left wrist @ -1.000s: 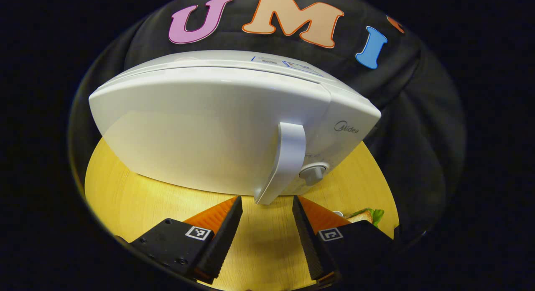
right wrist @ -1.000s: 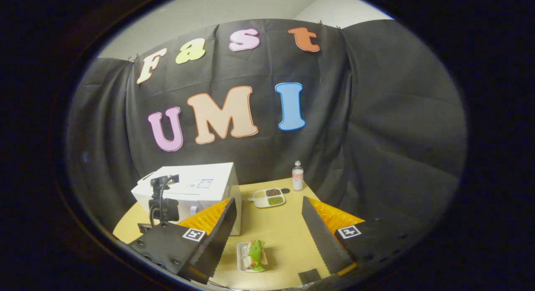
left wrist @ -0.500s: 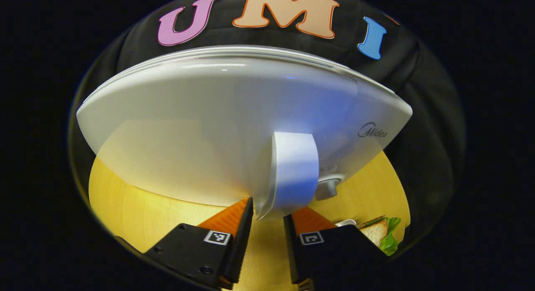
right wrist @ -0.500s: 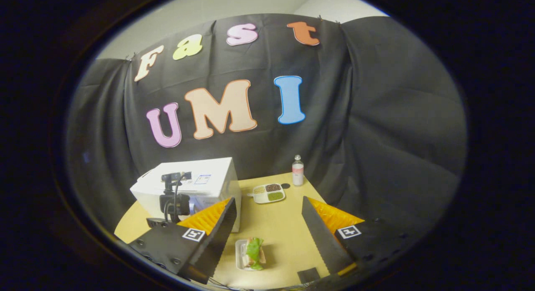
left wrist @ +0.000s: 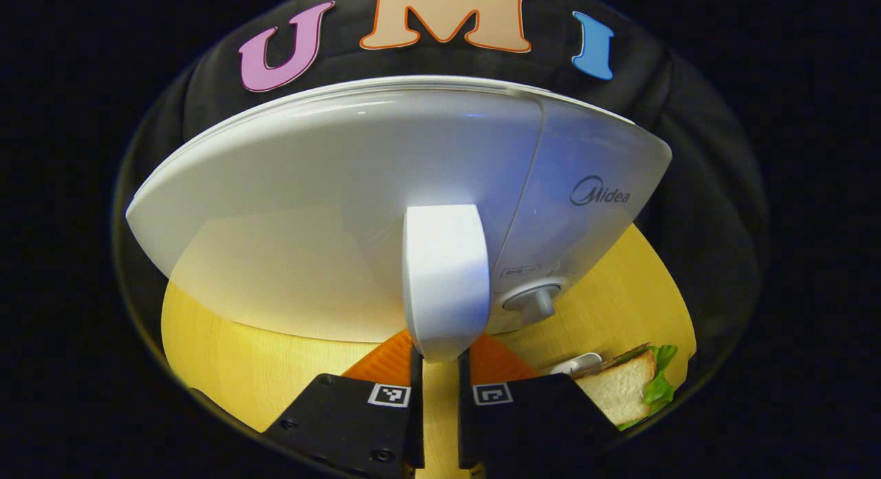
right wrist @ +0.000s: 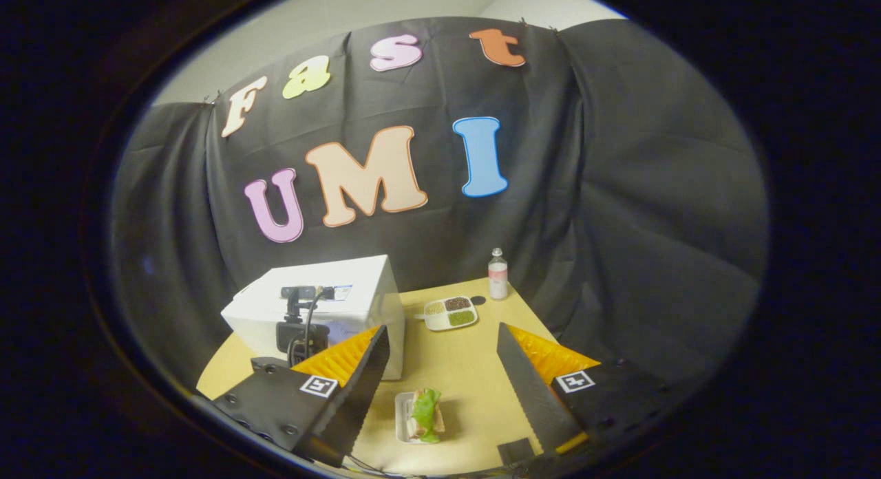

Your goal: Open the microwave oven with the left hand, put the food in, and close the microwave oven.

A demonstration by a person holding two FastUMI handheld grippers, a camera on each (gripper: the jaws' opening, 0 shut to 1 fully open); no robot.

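White microwave oven (left wrist: 358,210), door shut, on a round wooden table (left wrist: 227,355); in the left gripper view it looms closer than a second ago. Door handle (left wrist: 446,279): white, upright, now centred above the left gripper (left wrist: 438,362), whereas a second ago it stood to the right of centre and clear of the fingers. Left gripper: jaws narrowed from wide apart to a slim gap, fingertips at either side of the handle's lower end; whether both press on it cannot be told. Control knob (left wrist: 530,301): grey, just right of the handle. Right gripper (right wrist: 444,358): jaws wide open, holding nothing, above the table's near edge, much as before. Sandwich (right wrist: 425,416): bread and green lettuce on a small white tray (right wrist: 401,417), on the table in front of the microwave oven's right corner, below the open right fingers; in the left gripper view it sits at lower right, more of it showing than earlier. Divided dish (right wrist: 451,312): grains in three compartments, farther back. Small bottle (right wrist: 497,274): upright, by the table's far edge.
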